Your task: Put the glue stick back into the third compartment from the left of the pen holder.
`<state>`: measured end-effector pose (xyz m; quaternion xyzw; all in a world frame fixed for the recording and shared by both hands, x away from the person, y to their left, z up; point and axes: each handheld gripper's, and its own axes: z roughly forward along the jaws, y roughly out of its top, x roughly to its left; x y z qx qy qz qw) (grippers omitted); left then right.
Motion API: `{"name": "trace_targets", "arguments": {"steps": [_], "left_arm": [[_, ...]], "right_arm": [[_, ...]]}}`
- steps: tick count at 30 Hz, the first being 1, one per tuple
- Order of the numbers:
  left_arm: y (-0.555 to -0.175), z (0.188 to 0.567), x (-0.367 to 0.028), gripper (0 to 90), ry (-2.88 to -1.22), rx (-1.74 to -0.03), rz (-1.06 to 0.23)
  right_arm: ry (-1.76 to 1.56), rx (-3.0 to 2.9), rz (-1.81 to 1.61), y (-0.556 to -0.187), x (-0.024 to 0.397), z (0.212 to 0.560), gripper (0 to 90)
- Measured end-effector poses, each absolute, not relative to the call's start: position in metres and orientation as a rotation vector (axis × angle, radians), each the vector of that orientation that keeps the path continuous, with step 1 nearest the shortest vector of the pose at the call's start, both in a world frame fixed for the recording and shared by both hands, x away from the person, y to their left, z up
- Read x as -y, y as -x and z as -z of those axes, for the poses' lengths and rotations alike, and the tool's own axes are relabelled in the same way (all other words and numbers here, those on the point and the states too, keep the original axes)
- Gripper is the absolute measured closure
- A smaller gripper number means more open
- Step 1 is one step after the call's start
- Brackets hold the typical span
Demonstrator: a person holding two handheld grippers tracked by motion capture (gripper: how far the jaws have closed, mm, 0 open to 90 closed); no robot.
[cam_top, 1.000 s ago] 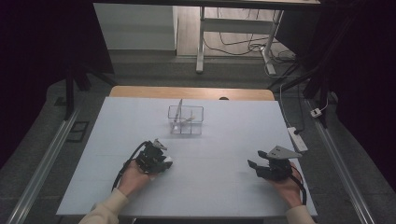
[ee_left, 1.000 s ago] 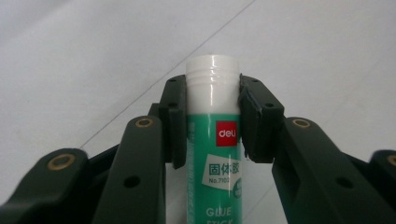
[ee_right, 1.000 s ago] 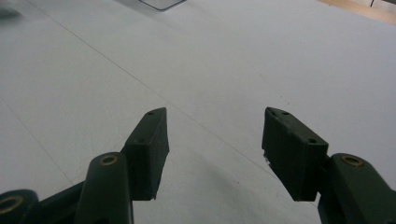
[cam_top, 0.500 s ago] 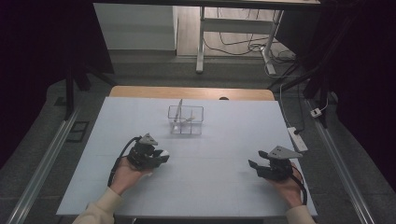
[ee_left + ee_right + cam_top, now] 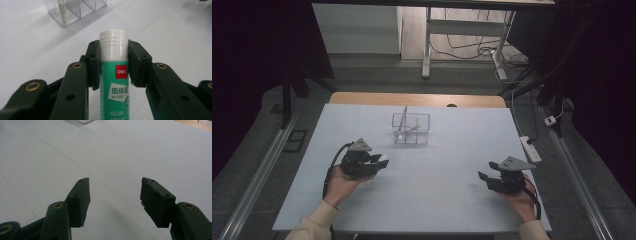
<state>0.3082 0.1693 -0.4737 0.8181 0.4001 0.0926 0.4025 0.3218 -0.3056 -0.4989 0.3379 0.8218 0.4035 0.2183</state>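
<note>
Both L fingers (image 5: 93,67) clamped on glue stick (image 5: 114,75); R fingers (image 5: 77,200) apart w/ nothing between, above table (image 5: 150,150).

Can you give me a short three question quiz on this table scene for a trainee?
1. True or false: the left claw is shut on the glue stick.
2. What is between the jaws of the right claw? A) a pen B) nothing C) a glue stick
3. What stands at the far middle of the white table?

Key:
1. True; its pads press the tube just below the white cap.
2. B; the jaws stand apart over bare table.
3. A clear compartment organizer with a slim item inside.
</note>
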Motion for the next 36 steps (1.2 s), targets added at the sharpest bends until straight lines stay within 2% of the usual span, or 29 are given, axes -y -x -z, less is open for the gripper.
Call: {"name": "trace_targets", "arguments": {"steps": [18, 36], "left_arm": [[-0.307, 0.456, -0.177, 64.9, -1.956, -0.956, -0.310], [-0.323, 0.434, -0.171, 64.8, -1.897, -0.895, -0.314]], "right_arm": [[-0.942, -2.269, -1.119, -0.322, 0.308, 0.499, 40.2], [-0.948, -2.267, -1.116, -0.323, 0.311, 0.499, 40.1]]}}
